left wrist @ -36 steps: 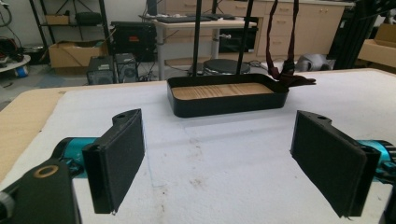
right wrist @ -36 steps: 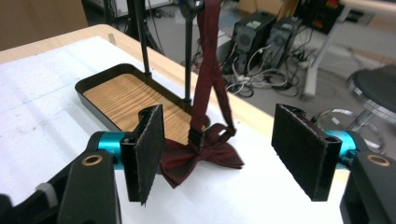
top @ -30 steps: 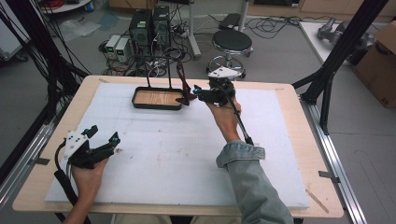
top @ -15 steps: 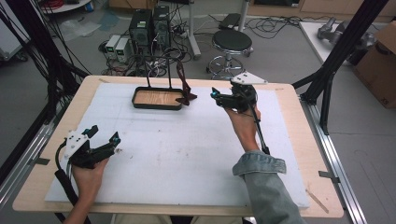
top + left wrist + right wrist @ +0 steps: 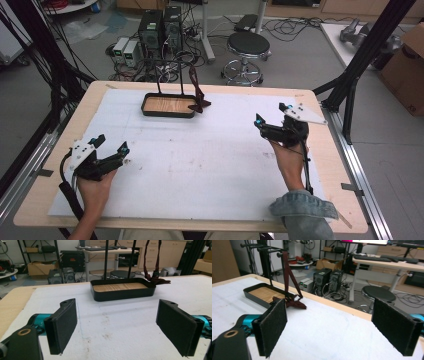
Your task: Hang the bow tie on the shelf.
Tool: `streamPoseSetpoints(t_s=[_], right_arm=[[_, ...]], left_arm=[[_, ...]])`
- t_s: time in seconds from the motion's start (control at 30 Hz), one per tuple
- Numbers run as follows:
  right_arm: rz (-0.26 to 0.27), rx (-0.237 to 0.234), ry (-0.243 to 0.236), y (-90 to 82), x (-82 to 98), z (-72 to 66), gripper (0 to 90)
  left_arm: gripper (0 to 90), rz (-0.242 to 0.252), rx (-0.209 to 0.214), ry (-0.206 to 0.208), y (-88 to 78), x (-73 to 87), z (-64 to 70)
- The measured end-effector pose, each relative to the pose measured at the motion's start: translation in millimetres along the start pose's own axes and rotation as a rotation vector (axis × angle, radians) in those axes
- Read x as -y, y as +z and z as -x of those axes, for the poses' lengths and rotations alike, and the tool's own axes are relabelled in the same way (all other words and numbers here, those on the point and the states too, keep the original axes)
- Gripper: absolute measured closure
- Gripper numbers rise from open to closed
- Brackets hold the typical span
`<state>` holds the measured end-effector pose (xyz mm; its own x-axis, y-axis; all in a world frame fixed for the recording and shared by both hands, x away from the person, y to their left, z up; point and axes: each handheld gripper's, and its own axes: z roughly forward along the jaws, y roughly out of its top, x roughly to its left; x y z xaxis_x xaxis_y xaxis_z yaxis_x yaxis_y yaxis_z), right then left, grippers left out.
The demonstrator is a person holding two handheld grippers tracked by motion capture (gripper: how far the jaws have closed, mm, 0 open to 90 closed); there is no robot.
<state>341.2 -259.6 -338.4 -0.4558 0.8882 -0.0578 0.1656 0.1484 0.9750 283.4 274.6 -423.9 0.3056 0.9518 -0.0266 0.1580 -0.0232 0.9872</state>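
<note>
A black tray (image 5: 150,110) with a wooden floor stands at the back middle of the white mat. A thin black rack (image 5: 170,75) rises behind it. A dark red strap (image 5: 196,90) hangs from the rack, its lower end bunched on the tray's right rim. My left gripper (image 5: 112,143) rests open at the front left of the mat, nothing between its pads (image 5: 62,325); the tray (image 5: 122,293) and strap (image 5: 156,280) lie ahead of it. My right gripper (image 5: 270,113) stands open at the right, well away from the strap (image 5: 290,277) and tray (image 5: 259,293).
The white mat (image 5: 210,150) covers most of the wooden table (image 5: 320,150). Black frame posts (image 5: 357,65) rise at the table's right and left sides. Beyond the far edge stand a stool (image 5: 247,45) and computer cases (image 5: 160,27) with cables.
My right gripper has drawn back from beside the strap at the tray's right end, moving right and nearer the person. The left gripper has stayed put.
</note>
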Motion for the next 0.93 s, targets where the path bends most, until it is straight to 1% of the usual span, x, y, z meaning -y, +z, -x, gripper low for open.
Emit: streamPoseSetpoints(t_s=[0.07,0.1,0.13,0.17,0.2,0.27,0.4,0.47,0.57,0.67,0.77,0.93], right_arm=[[0.01,0.01,0.008,-10.9,9.1,2.2,11.7],[0.004,0.017,0.015,-15.8,13.0,3.4,11.7],[0.015,0.021,0.022,-20.8,17.7,4.7,11.7],[0.026,0.025,0.032,-25.5,22.5,6.0,11.7],[0.024,0.03,0.046,-29.6,26.9,7.2,11.7],[0.03,0.043,0.054,-36.8,36.0,8.8,11.6],[0.02,0.053,0.062,-47.4,54.0,7.1,11.6],[0.015,0.057,0.065,-50.3,61.6,5.7,11.6],[-0.006,0.068,0.052,-51.7,75.5,4.1,11.6],[-0.024,0.067,0.067,-52.5,85.8,4.2,11.6],[-0.019,0.074,0.08,-54.4,92.1,5.5,11.6],[-0.014,0.071,0.104,-58.1,96.0,5.4,11.6]], left_arm=[[17.4,-0.006,-0.001,0.003,0.6,0.6,0.7],[17.3,-0.011,0.0,0.006,0.6,0.6,0.8],[17.3,-0.012,0.001,0.006,0.8,0.7,1.1],[17.3,-0.013,0.001,0.007,1.0,0.8,1.1],[17.3,-0.014,-0.001,0.009,1.0,0.8,1.1],[17.2,-0.016,-0.003,0.01,0.8,0.9,0.9],[17.1,-0.018,-0.008,0.011,0.9,1.6,0.2],[17.1,-0.024,-0.009,0.013,1.4,1.8,0.2],[17.1,-0.026,-0.011,0.013,1.7,2.2,1.0],[17.1,-0.031,-0.014,0.014,1.6,2.7,0.6],[17.1,-0.035,-0.015,0.014,1.0,2.8,-0.1],[17.1,-0.039,-0.014,0.013,1.3,3.5,-0.8]])
